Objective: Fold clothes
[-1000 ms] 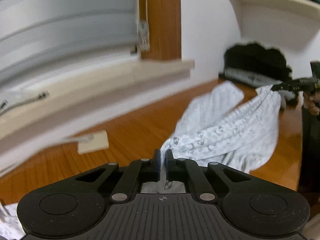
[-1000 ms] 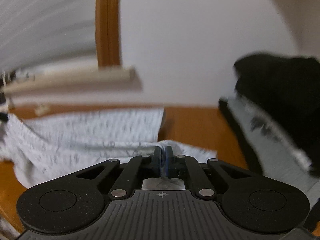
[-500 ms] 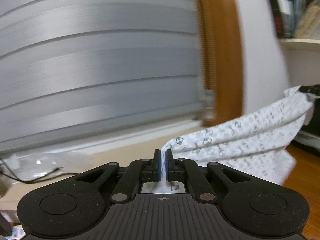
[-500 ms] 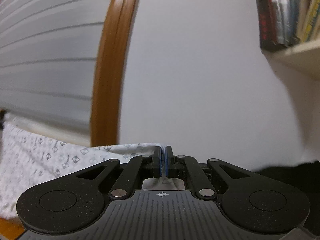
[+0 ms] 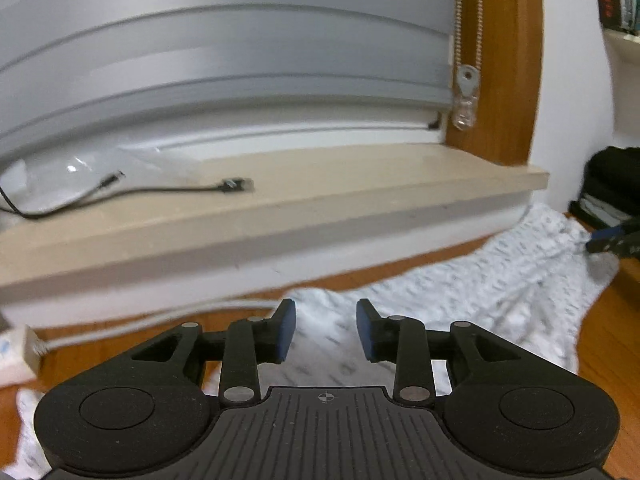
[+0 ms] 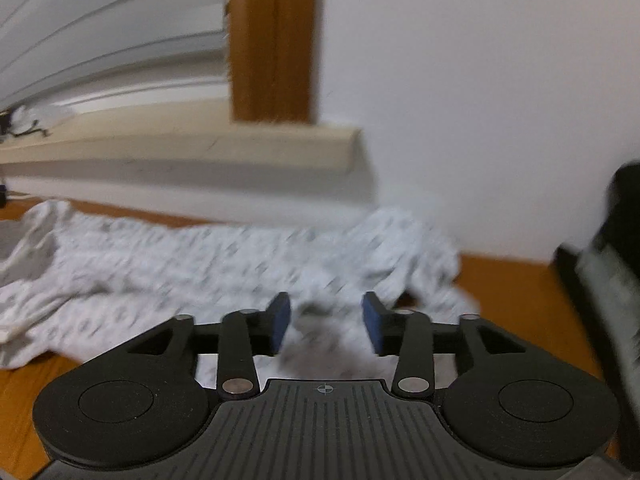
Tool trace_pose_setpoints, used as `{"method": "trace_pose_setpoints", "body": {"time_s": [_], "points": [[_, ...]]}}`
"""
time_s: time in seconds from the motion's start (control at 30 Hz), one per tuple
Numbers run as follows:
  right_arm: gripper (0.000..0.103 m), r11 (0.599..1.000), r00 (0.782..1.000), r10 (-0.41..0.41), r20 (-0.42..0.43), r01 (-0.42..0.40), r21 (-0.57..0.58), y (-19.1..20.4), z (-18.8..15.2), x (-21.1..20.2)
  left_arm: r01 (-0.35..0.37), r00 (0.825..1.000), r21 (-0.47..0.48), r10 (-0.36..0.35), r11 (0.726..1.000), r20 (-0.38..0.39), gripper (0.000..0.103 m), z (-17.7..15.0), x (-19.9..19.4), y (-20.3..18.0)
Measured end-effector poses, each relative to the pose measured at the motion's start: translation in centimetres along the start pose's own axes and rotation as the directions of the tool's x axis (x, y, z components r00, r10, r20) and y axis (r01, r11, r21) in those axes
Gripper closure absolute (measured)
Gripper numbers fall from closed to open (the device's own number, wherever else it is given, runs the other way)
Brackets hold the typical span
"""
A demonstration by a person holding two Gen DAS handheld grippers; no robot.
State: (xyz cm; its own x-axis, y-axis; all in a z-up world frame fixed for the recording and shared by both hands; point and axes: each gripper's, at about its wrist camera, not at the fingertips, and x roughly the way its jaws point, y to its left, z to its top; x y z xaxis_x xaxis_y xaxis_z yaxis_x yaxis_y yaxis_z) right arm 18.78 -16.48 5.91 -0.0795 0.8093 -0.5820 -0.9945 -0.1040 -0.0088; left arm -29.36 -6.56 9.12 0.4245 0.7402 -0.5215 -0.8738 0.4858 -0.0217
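Currently, through the left wrist view, the left gripper [image 5: 326,330] is hovering with jaws wide over the patterned garment [image 5: 460,300] sprawling rumpled toward two o'clock on the wooden floor [image 5: 608,328], while through the right wrist view the right gripper [image 6: 326,326] is gaping empty above cloth spreading toward nine o'clock, so neat folding is looking unfinished.

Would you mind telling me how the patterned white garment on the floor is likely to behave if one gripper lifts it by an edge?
The garment lies rumpled with soft folds, so it would probably droop limply. It looks thin, hence likely light. On the smooth wooden floor, it may slide when pushed.
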Motion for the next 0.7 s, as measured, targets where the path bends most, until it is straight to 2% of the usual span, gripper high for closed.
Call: {"method": "trace_pose_setpoints", "body": {"time_s": [0.07, 0.2, 0.33, 0.47, 0.57, 0.63, 0.67, 0.7], "points": [[0.057, 0.999, 0.999, 0.040, -0.008, -0.040, -0.018, 1.4, -0.2, 0.2, 0.039, 0.999, 0.005, -0.039, 0.999, 0.004, 0.067, -0.2, -0.4, -0.9], [0.054, 0.988, 0.991, 0.131, -0.016, -0.132, -0.075, 4.1, -0.8, 0.4, 0.104, 0.994, 0.055, -0.105, 0.993, 0.011, 0.038, 0.0, -0.7, -4.3], [0.054, 0.968, 0.976, 0.217, -0.025, -0.219, -0.127, 6.7, -1.1, 0.5, 0.174, 0.985, 0.106, -0.173, 0.979, -0.021, 0.035, -0.1, -0.4, -8.1], [0.046, 0.951, 0.964, 0.263, -0.034, -0.265, -0.158, 8.8, -1.2, 0.7, 0.214, 0.976, 0.175, -0.203, 0.961, -0.079, 0.034, -1.3, 0.6, -10.9], [0.044, 0.937, 0.954, 0.297, -0.041, -0.299, -0.181, 10.3, -1.3, 0.9, 0.238, 0.968, 0.227, -0.212, 0.944, -0.133, 0.033, -2.4, 0.9, -11.5], [0.038, 0.932, 0.954, 0.294, -0.059, -0.300, -0.205, 11.1, -1.6, 1.4, 0.228, 0.969, 0.246, -0.195, 0.942, -0.153, 0.034, -2.8, 1.0, -11.4], [0.038, 0.931, 0.955, 0.288, -0.070, -0.296, -0.215, 11.3, -1.7, 1.6, 0.224, 0.969, 0.255, -0.186, 0.941, -0.163, 0.036, -3.0, 1.1, -11.4], [0.038, 0.930, 0.956, 0.281, -0.083, -0.293, -0.223, 11.4, -1.9, 1.9, 0.219, 0.969, 0.265, -0.178, 0.939, -0.173, 0.053, -3.2, 1.2, -11.3]]}}
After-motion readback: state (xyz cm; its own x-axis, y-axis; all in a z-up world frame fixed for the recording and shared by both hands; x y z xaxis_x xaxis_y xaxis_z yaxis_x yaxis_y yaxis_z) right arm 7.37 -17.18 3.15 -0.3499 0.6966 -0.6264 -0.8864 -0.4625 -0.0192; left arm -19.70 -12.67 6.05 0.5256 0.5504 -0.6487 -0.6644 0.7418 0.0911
